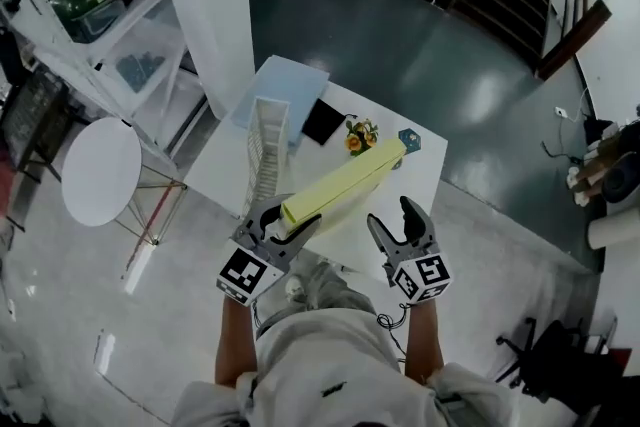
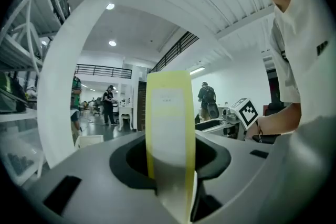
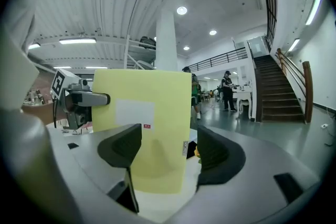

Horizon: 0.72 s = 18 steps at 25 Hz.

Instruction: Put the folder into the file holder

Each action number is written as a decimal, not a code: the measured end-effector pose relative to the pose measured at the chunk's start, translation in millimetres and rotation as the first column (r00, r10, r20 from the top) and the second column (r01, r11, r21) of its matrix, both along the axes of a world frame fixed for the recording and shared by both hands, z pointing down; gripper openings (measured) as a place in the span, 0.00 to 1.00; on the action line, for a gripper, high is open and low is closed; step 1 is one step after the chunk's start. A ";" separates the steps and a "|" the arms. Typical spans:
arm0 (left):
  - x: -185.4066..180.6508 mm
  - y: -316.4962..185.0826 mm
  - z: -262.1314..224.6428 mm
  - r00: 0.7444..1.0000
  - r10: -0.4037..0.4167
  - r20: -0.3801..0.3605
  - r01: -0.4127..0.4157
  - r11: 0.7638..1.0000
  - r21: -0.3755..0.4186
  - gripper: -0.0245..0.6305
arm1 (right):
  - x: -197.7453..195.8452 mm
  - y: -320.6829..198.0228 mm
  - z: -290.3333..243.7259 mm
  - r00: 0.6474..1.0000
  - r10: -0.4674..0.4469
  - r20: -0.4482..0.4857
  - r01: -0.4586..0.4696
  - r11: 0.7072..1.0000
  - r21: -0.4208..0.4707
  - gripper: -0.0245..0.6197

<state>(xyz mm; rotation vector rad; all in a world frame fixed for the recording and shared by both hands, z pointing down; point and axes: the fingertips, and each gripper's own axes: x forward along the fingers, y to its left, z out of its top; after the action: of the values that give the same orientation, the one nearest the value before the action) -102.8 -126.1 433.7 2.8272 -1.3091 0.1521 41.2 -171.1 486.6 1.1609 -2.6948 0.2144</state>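
A long yellow folder [image 1: 345,180] hangs slanted over the white table [image 1: 425,177], its near end pinched in my left gripper [image 1: 285,225]. In the left gripper view the folder [image 2: 169,128] stands edge-on between the jaws of that gripper [image 2: 170,165], which are shut on it. The white slatted file holder [image 1: 265,147] stands upright on the table's left side, just left of the folder. My right gripper [image 1: 398,227] hovers open at the table's near edge, right of the folder and apart from it. In the right gripper view the folder's broad face [image 3: 144,123] shows beyond my open right gripper [image 3: 168,149].
On the table's far side lie a pale blue sheet [image 1: 285,80], a black flat item [image 1: 322,122], a small bunch of flowers [image 1: 360,137] and a teal object [image 1: 409,141]. A round white side table [image 1: 100,170] stands to the left. Shelving fills the far left.
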 end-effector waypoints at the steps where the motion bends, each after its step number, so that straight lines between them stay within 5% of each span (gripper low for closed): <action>1: -8.5 7.2 -2.4 1.000 -0.030 -0.005 0.030 1.000 0.002 0.31 | -10.4 3.6 -2.6 1.000 -0.024 0.003 0.024 1.000 0.005 0.55; 9: -76.4 63.0 -18.3 0.964 -0.262 -0.048 0.262 0.965 0.006 0.31 | -85.0 29.6 -11.7 0.978 -0.207 0.010 0.207 0.978 0.013 0.54; 18: -140.0 100.5 -34.2 0.867 -0.492 -0.075 0.496 0.868 0.033 0.31 | -147.7 45.3 -13.6 0.931 -0.364 0.024 0.364 0.931 -0.005 0.54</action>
<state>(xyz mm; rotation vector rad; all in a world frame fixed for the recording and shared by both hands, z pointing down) -242.8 -25.7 399.5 2.3981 -1.9872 0.0142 -106.5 -125.8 473.1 0.6364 -2.8604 0.1817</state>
